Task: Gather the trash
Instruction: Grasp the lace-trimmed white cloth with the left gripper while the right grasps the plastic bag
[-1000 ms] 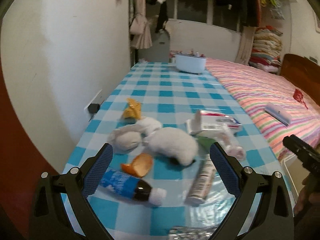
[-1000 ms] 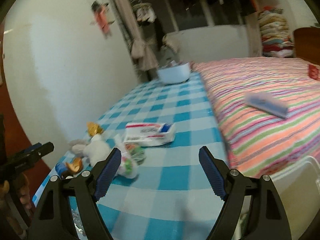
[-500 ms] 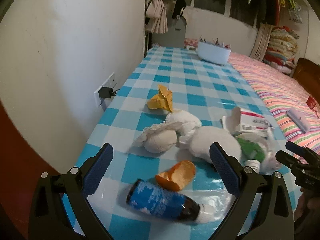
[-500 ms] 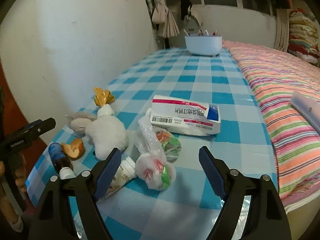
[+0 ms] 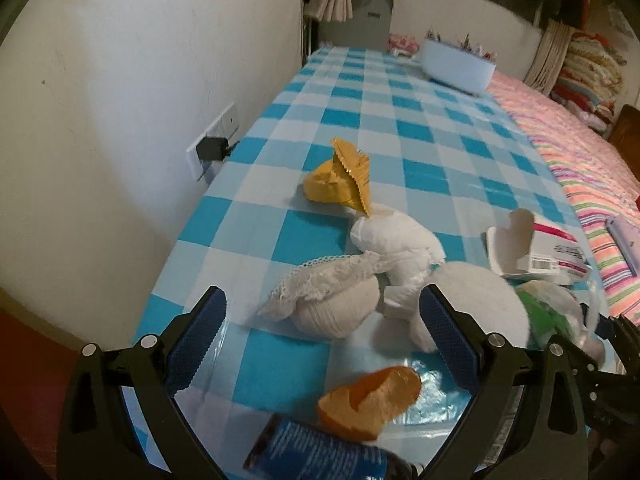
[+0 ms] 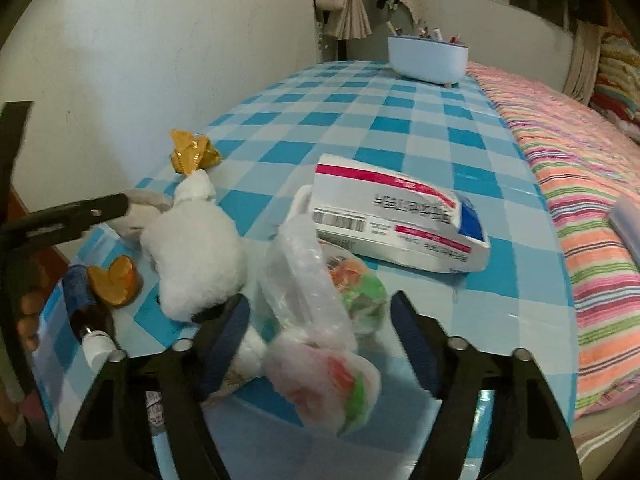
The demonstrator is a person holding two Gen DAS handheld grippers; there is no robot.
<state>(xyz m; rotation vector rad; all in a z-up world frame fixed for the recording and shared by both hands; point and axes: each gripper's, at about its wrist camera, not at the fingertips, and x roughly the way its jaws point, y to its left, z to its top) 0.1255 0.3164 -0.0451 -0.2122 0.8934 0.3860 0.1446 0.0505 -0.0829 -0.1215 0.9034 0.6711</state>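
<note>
So the trash is all bunched up at the near end of the blue-and-white checked table (image 6: pixel 420 120), which looks like glossy plastic cloth. The right gripper (image 6: pixel 320 316) has just been closing its jaws and the crinkly clear plastic bag (image 6: pixel 316 320) sits right between them, but the blue pads don't look like they're pressing on it, so not a grip. The bag is a soft, lumpy thing with its long axis running away from the camera, knotted neck pointing up and away toward the crushed white carton (image 6: pixel 400 220), and you can see green and orange scraps through the film. That carton is cardboard with pink stripes and a barcode, lying flat with its long side across the view, open flap end to the left. Over on the left gripper (image 5: pixel 320 340), the jaws are spread wide with nothing in them; a balled-up white lacy sock (image 5: pixel 332 304) lies between the fingers further out, and a curled orange peel (image 5: pixel 372 400) sits lower, cup side up. A dark bottle with a blue label (image 5: pixel 320 452) lies on its side at the bottom edge. A crumpled gold foil wrapper (image 5: pixel 340 176) sits further back, serrated edge sticking up.
</note>
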